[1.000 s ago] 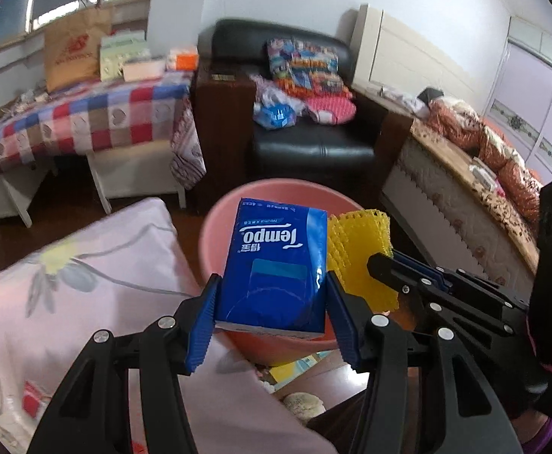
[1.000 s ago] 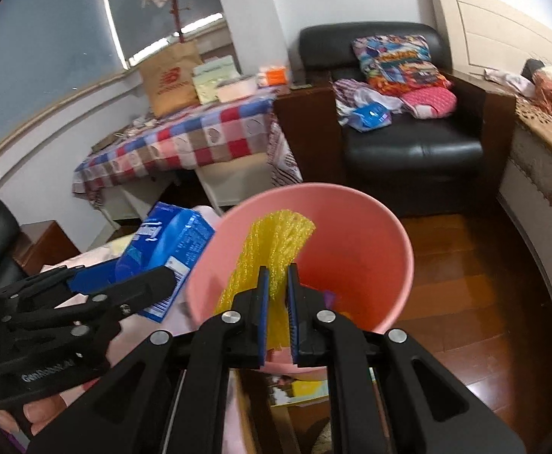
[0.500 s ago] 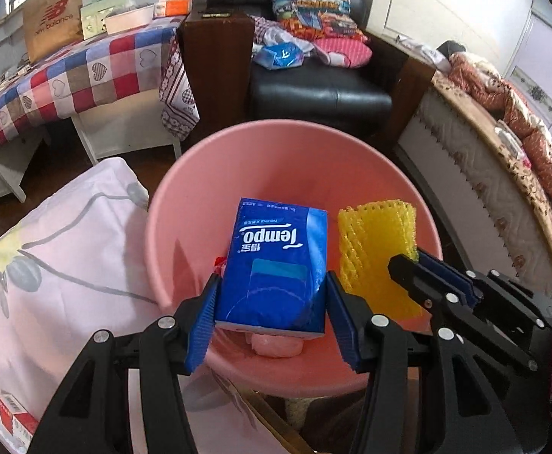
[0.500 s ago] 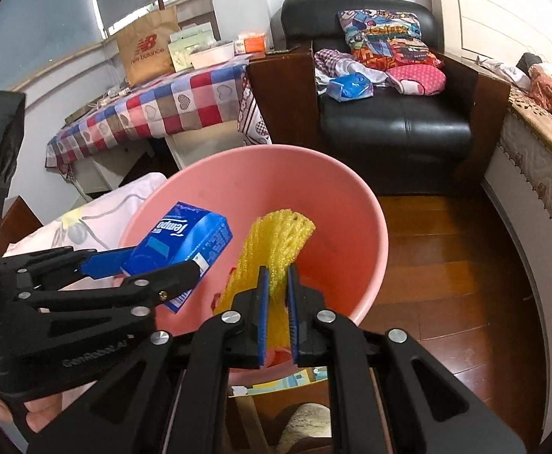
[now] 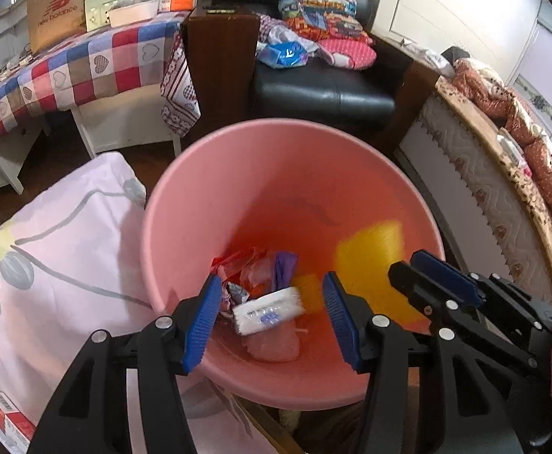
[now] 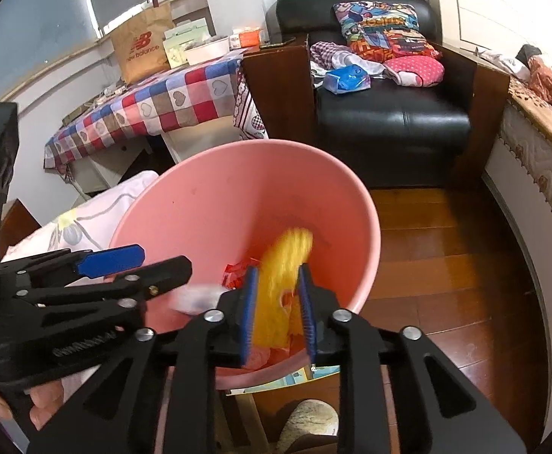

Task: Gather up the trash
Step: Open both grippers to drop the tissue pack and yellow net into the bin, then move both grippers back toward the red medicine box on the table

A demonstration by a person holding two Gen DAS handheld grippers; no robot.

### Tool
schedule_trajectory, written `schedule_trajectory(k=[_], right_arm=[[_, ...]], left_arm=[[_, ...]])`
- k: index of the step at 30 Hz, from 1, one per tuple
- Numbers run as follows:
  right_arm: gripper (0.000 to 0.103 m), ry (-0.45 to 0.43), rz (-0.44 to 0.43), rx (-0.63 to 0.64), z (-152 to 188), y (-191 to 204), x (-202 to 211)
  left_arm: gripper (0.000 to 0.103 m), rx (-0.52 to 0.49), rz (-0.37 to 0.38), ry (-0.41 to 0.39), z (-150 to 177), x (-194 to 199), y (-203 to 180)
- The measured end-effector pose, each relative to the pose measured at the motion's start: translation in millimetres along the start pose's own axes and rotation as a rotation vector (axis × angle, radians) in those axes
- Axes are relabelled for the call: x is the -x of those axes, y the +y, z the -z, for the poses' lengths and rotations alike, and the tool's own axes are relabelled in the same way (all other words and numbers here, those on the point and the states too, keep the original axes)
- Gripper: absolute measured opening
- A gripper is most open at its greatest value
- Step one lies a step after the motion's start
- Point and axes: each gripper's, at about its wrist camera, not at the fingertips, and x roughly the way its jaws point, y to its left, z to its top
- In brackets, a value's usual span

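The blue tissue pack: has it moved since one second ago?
Yes. It left the open left gripper and fell down into the pink basin, among the trash.

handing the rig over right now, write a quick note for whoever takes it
Left gripper: open, empty, above the pink bin. The tissue pack lies in the bin on wrappers.
Right gripper: open over the bin; the yellow foam net is blurred between its fingers, apparently dropping in.
Done: both items released into the bin.
Left: check the net landed inside, then look for more trash; a small red-and-white box lies on the floral bedding at left.
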Motion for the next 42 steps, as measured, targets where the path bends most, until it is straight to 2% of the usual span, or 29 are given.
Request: schedule_trajectory(k=[2, 12, 19, 22, 25, 32, 36, 42], right_arm=[[0.03, -0.001, -0.003, -0.013, -1, -3, 3], [0.03, -0.056, -0.018, -0.012, 0, 1, 30], [0.03, -0.095, -0.062, -0.019, 13, 19, 56], [0.03, -0.097, -0.092, -0.003, 23, 34, 64], [0.03, -0.094, -0.126, 0.014, 33, 51, 70], [0.03, -0.059, -0.202, 0.075, 53, 94, 73], [0.03, -0.023, -0.235, 0.128, 63, 119, 69], [0.03, 0.043, -0.304, 0.219, 73, 156, 60]], left_arm=[[0.055, 0.006, 0.017, -0.013, -2, 7, 0], [0.055, -0.001, 0.047, -0.122, -3, 52, -2], [0.053, 0.022, 0.022, -0.215, 17, 98, 11], [0.046, 0.039, -0.003, -0.247, 33, 118, 24], [0.031, 0.047, -0.035, -0.274, 52, 140, 42], [0.012, 0.151, -0.133, -0.324, 97, 193, 109], [0.008, 0.215, -0.181, -0.326, 125, 210, 145], [0.004, 0.285, -0.247, -0.281, 174, 217, 185]])
